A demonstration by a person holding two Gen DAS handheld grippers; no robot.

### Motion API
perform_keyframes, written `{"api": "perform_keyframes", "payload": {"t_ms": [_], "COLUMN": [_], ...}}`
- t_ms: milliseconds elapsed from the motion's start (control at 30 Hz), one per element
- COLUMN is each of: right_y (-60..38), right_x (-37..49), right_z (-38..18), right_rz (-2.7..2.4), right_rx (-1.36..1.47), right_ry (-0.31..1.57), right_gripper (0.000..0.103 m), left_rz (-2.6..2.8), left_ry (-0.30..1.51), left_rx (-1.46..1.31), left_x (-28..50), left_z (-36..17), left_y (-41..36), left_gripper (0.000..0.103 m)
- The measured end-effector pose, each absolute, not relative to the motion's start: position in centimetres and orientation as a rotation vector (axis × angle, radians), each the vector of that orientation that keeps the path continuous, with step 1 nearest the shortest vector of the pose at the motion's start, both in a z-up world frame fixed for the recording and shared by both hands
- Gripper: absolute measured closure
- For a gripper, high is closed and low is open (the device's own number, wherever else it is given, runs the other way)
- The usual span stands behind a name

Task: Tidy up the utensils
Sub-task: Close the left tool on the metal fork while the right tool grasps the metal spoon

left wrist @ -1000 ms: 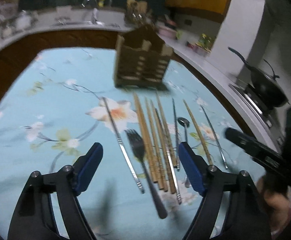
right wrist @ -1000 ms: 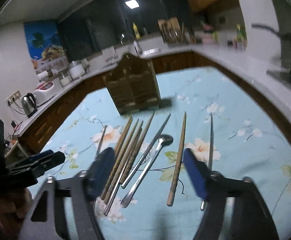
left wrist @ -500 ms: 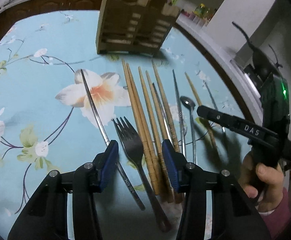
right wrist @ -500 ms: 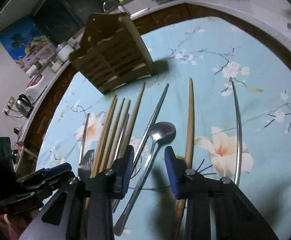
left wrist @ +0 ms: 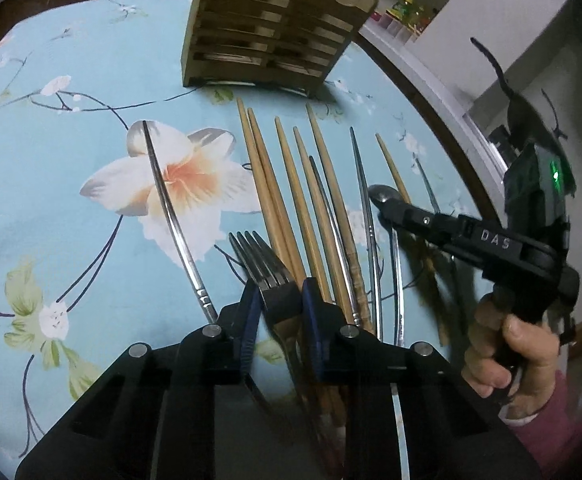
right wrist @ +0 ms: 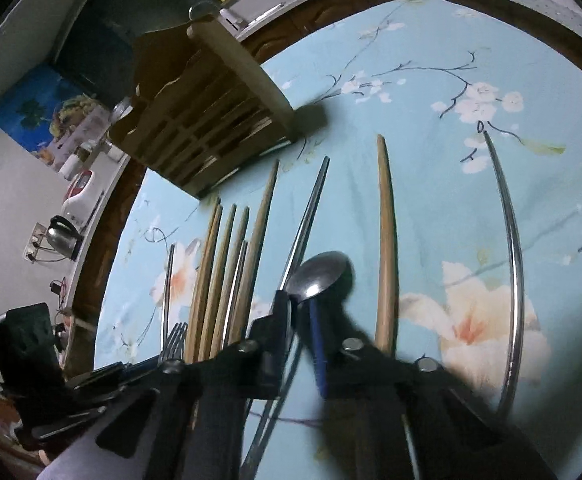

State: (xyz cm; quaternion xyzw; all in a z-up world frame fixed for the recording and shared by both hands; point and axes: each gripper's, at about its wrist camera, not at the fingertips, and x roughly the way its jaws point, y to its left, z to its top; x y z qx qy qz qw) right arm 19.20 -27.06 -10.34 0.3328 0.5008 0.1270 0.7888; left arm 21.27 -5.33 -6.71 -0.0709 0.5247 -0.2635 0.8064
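On the floral cloth (left wrist: 51, 184), below the wooden rack (left wrist: 267, 36), the left gripper (left wrist: 277, 300) is closing on the fork (left wrist: 267, 268) at its neck, pads at or nearly on the metal. It's thin, stiff, slick steel (apt to pivot if pinched off-centre), so the neck is a fair hold. Right of the chopsticks (left wrist: 287, 200), the right gripper (right wrist: 299, 312) has shut on the spoon (right wrist: 321, 274) just behind the bowl; light, slippery too.

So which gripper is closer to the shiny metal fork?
Left. The left gripper has the shiny metal fork right between its closing jaws. The right gripper is further along the row, shut on the silver spoon.
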Motion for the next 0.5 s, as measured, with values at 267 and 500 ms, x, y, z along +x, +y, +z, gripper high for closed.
{"api": "perform_keyframes", "payload": {"t_ms": [267, 500], "right_y": [-27.5, -28.1], "right_x": [17.2, 16.2], "right_z": [-6.8, -1.2], "right_rz": [0.288, 0.281], "right_rx": [0.678, 0.597], "right_ry": [0.972, 0.834], "right_gripper": [0.101, 0.101], "left_rz": [-0.594, -0.578], "left_ry": [1.025, 0.902], "left_rx": [-0.217, -0.289], "left_x": [19.3, 18.2], "left_z": [-4.1, -0.1], "left_y": [-3.8, -1.4], "left_gripper": [0.100, 0.101]}}
